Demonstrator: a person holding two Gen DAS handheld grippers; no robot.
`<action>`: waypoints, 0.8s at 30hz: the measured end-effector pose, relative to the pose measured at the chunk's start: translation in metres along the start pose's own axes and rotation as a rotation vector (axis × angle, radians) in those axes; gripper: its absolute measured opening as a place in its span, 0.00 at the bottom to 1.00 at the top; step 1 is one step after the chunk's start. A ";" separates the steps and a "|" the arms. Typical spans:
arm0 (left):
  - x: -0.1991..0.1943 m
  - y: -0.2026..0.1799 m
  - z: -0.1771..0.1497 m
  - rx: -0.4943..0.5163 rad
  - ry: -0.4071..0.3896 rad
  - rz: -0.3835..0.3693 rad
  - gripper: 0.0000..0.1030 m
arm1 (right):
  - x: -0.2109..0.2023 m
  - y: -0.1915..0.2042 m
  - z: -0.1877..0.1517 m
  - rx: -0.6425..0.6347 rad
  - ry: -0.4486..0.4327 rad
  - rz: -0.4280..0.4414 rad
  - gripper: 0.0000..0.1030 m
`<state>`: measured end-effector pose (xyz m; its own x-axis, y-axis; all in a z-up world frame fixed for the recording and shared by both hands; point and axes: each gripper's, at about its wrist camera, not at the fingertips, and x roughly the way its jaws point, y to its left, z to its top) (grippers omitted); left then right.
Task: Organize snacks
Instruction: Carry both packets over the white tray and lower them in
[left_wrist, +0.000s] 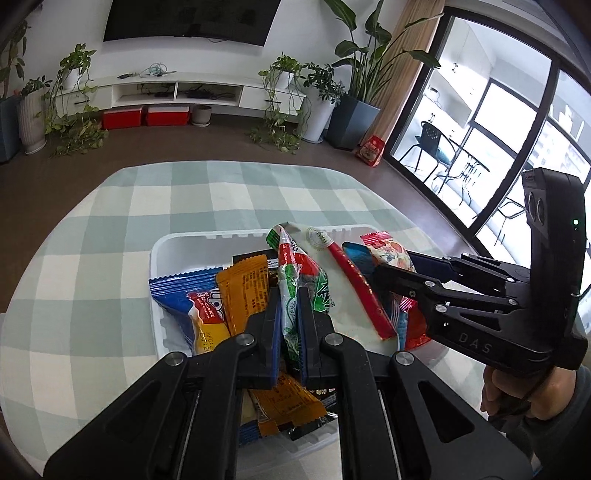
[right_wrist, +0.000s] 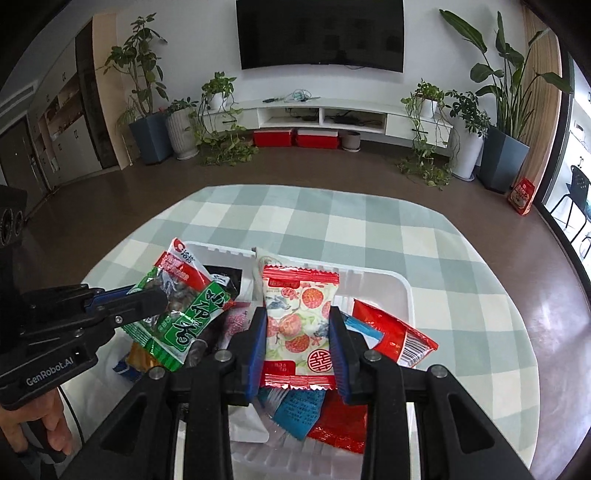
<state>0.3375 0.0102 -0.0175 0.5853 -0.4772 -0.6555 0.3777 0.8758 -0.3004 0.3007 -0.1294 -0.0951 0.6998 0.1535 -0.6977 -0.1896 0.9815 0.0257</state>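
My left tongs (left_wrist: 288, 314) are clamped on the green snack packet (left_wrist: 295, 280), pinching it edge-on so the film bunches between the blue pads. In my right tongs (right_wrist: 297, 332) I hold the strawberry-print packet (right_wrist: 297, 317), gripped flat across its width with both side edges against the pads. Both packets hang just above the white plastic tray (left_wrist: 162, 251), which sits on the bench (left_wrist: 110, 221) under its green-and-cream checked cloth.

I judge these as very light, soft things: thin glossy film, air-puffed, with crimped saw-tooth seams at the ends. They will crumple rather than resist, and the slick wrap may slide if I squeeze only the puffed middle. The flat sealed ends or the side seams look the safest places to hold; whatever is inside could crush under a hard pinch.

In the tray below, from the left wrist view, a blue cake wrapper (left_wrist: 184, 306) lies at about nine o'clock of my green packet, an orange sachet (left_wrist: 243, 291) just beside it, and a long red stick pack (left_wrist: 358, 291) at three o'clock, stiff-looking and narrow. From the right wrist view a shiny red foil pouch (right_wrist: 388, 328) lies at three o'clock, creased and reflective.
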 end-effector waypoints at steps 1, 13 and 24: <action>0.004 0.002 -0.002 -0.002 0.002 0.001 0.06 | 0.006 0.000 -0.001 -0.002 0.014 -0.002 0.33; 0.031 0.001 -0.005 0.020 0.022 0.020 0.06 | 0.034 -0.008 -0.010 0.039 0.046 0.027 0.33; 0.041 -0.001 -0.006 0.035 0.025 0.054 0.07 | 0.043 -0.011 -0.013 0.037 0.040 0.020 0.33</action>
<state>0.3572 -0.0095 -0.0482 0.5877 -0.4272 -0.6871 0.3710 0.8970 -0.2404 0.3245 -0.1350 -0.1349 0.6679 0.1691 -0.7248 -0.1772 0.9820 0.0658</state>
